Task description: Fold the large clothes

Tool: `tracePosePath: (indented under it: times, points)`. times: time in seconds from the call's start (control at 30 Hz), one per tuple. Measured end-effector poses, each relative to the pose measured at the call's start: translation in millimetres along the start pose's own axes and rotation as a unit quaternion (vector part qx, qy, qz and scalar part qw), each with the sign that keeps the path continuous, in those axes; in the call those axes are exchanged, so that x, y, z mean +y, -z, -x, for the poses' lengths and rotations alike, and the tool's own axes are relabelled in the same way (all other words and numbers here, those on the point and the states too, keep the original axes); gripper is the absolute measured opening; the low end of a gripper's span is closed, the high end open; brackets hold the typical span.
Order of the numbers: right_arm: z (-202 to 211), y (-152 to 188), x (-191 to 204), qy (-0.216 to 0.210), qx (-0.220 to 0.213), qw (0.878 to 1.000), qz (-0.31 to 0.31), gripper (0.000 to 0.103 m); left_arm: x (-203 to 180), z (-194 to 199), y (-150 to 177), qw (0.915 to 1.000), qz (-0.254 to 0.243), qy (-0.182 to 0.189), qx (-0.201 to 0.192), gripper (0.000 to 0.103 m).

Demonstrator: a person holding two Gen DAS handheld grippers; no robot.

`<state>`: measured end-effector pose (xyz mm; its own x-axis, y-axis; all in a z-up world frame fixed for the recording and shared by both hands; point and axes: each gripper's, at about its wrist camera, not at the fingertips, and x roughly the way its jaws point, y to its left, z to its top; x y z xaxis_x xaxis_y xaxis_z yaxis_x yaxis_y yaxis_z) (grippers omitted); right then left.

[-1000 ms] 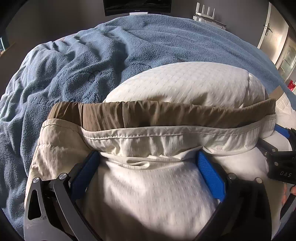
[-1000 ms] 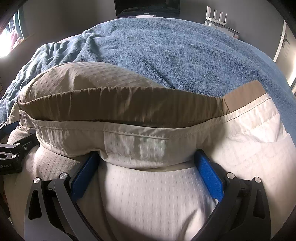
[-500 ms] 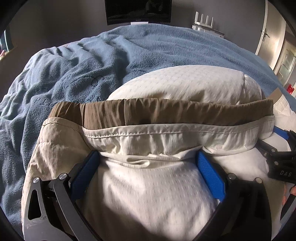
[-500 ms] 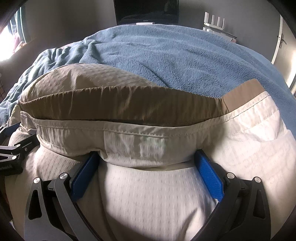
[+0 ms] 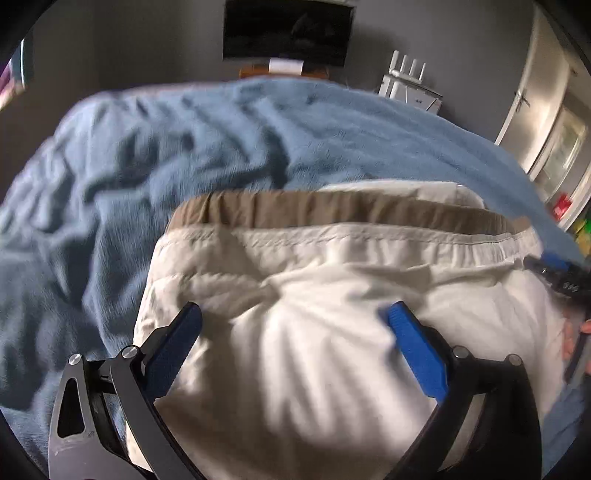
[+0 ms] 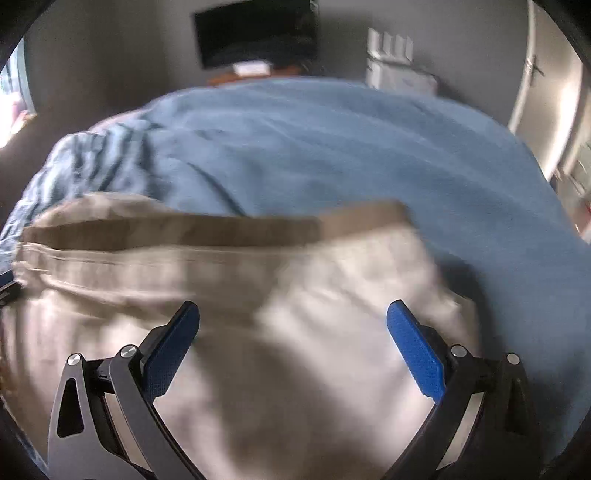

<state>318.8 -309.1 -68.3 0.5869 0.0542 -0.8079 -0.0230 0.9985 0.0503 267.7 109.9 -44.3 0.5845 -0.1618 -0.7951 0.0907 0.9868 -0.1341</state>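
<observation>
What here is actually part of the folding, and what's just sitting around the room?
Part of the job:
cream garment
left gripper
right gripper
blue blanket, the work surface

Just around:
TV
white router
door

You are looking at one large cream-white garment (image 5: 332, 332), a light woven cloth with a faint dotted texture, lying folded on the blue blanket. Its far edge runs across both views as a stitched, slightly gathered hem, and just beyond that hem a tan-brown band (image 5: 332, 210) shows along the whole width. In the right wrist view the same garment (image 6: 295, 369) fills the lower middle, its brown band (image 6: 184, 230) ending at a lighter tan corner on the right. The cloth is rumpled, with soft creases and streaks of sun and shadow. Both views are blurred.
</observation>
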Motion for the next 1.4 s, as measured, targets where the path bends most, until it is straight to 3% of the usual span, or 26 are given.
tracePosePath:
  times: [0.07,0.13,0.2,0.33,0.47,0.53,0.67,0.73,0.87,0.93,1.03,1.2,1.3,1.4]
  points:
    - [-10.9,6.4,-22.2,0.023,0.018,0.999,-0.018,0.096,5.8,-12.2,0.7,0.9997,0.003,0.000,0.023,0.098]
    - [-18.3,13.9,-37.6,-0.001,0.020,0.999,-0.037,0.096,2.6,-21.8,1.6,0.9994,-0.011,-0.015,0.031,0.098]
    - [-26.1,16.9,-37.6,0.006,0.020,0.999,-0.031,0.096,1.4,-32.8,1.3,0.9988,-0.015,-0.025,0.040,0.098]
    - [-39.5,20.0,-42.3,0.006,0.019,0.999,-0.044,0.096,14.0,-47.4,-1.4,0.9988,0.004,-0.007,0.049,0.098]
    - [-41.6,20.5,-41.0,0.009,0.017,0.999,-0.048,0.096,13.9,-39.6,1.5,0.9996,0.001,-0.008,0.027,0.098]
    - [-27.6,19.1,-37.5,0.020,0.007,0.999,-0.032,0.096,11.9,-20.1,0.9,0.9999,-0.004,-0.009,-0.005,0.097]
    - [-3.2,11.9,-30.2,0.000,-0.037,0.999,-0.022,0.096,6.6,10.1,-7.4,0.9977,-0.008,0.026,-0.063,0.097]
    - [-4.9,-0.6,-21.1,-0.020,-0.041,0.999,-0.024,0.096,-4.0,1.3,-22.7,0.9983,-0.017,0.027,-0.048,0.097]
    - [-30.1,-24.8,3.6,-0.003,-0.013,1.000,0.017,0.096,-34.8,-38.0,-46.1,0.9946,-0.088,-0.054,-0.012,0.098]
    - [-45.4,-34.9,6.3,0.001,0.005,1.000,0.022,0.096,-34.8,-53.9,-53.7,0.9937,-0.092,-0.064,0.010,0.098]
    - [-74.2,-48.6,1.2,0.002,0.037,0.999,0.010,0.096,-25.9,-75.3,-66.2,0.9951,-0.073,-0.054,0.039,0.098]
    - [-96.6,-53.1,-2.6,0.012,0.049,0.999,-0.007,0.096,-19.4,-94.8,-69.3,0.9957,-0.056,-0.044,0.059,0.099]
    - [-89.4,-51.8,-5.8,0.004,0.040,0.999,-0.014,0.096,-13.2,-91.8,-68.1,0.9971,-0.041,-0.027,0.058,0.098]
    - [-53.3,-43.3,-14.0,-0.010,0.008,1.000,-0.016,0.096,-12.5,-63.0,-66.3,0.9980,-0.048,-0.016,0.037,0.097]
